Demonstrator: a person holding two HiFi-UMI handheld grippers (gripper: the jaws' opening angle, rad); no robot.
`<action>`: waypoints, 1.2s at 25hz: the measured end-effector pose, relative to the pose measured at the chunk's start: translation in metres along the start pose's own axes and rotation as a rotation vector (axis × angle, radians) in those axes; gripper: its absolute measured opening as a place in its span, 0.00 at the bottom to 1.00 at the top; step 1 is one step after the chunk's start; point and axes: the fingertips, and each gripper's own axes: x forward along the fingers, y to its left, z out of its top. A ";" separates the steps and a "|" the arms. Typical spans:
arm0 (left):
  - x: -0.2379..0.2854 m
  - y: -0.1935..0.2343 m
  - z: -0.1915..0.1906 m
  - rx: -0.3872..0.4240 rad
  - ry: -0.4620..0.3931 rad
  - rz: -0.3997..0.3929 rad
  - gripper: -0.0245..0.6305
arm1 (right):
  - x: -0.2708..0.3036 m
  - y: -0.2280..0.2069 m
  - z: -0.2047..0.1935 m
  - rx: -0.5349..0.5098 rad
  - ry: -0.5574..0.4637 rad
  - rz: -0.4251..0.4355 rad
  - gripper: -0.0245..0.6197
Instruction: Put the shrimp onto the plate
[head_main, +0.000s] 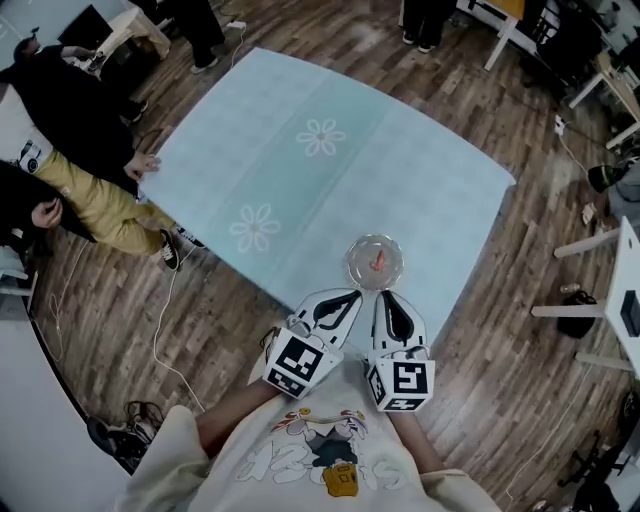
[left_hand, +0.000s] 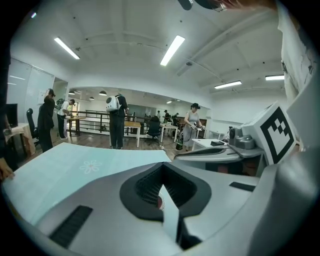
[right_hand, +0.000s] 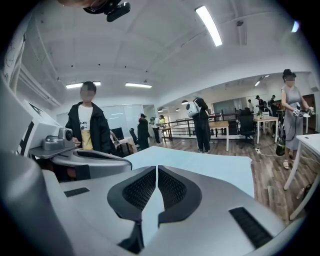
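Note:
A small orange shrimp (head_main: 378, 261) lies in a clear round plate (head_main: 362, 272) near the front edge of the table. Just in front of the plate, my left gripper (head_main: 354, 294) and right gripper (head_main: 384, 294) sit side by side with their tips pointing at it. Both are shut with nothing held. In the left gripper view the jaws of the left gripper (left_hand: 161, 172) meet at the tip, and a speck of red shows through the slit below. The right gripper (right_hand: 157, 170) has its ribbed pads (right_hand: 140, 189) almost touching over the pale cloth.
A light blue cloth with white flower prints (head_main: 320, 137) covers the table (head_main: 300, 190). A person in yellow trousers (head_main: 95, 205) crouches at the table's left corner with a hand (head_main: 145, 165) on it. White desks (head_main: 610, 290) stand to the right on the wooden floor.

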 end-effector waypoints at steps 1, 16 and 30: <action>0.001 -0.004 -0.001 0.006 0.004 -0.004 0.03 | 0.000 0.001 -0.002 -0.001 0.008 0.005 0.09; 0.002 0.007 0.000 -0.006 0.015 0.081 0.03 | 0.001 0.000 0.009 0.002 -0.039 0.020 0.08; 0.030 0.001 -0.008 0.032 0.067 0.028 0.03 | 0.013 -0.023 0.002 0.065 -0.031 0.012 0.08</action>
